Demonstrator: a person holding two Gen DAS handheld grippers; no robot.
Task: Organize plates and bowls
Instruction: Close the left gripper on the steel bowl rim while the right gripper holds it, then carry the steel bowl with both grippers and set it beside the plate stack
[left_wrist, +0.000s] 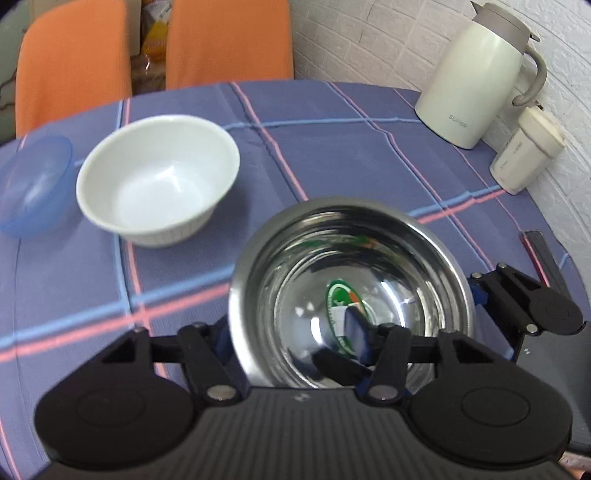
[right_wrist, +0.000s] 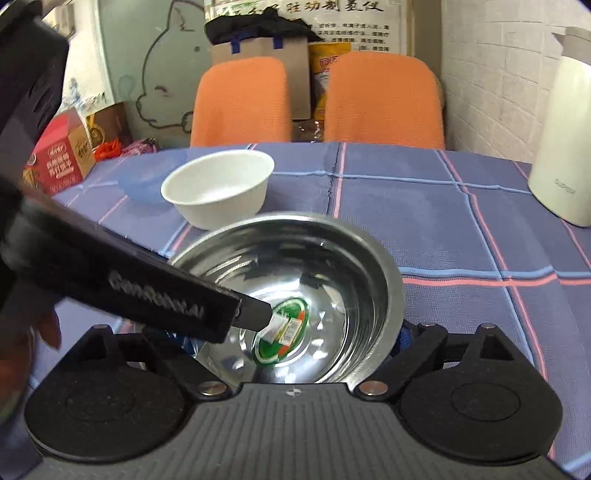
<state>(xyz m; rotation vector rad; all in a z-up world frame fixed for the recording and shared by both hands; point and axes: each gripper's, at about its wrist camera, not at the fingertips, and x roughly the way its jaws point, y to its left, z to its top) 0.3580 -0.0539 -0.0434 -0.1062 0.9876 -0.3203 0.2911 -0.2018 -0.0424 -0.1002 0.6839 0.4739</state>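
Steel bowl (left_wrist: 351, 295): low centre of both views, on the table (left_wrist: 332, 129); our left tool (left_wrist: 295, 332) pinches its near rim, one finger inside.
Right tool (right_wrist: 295, 354): spread around the bowl's near side; grip unclear.
White bowl (left_wrist: 159, 181), blue bowl (left_wrist: 33, 184): upper left, separate.
Progress: we judge nothing stacked yet.

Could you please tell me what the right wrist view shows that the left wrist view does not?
Only the right wrist view shows the red box, the cardboard box and the wall poster. Only the left wrist view shows the small cream container beside the jug. Both show the steel bowl, white bowl, blue bowl and orange chairs.
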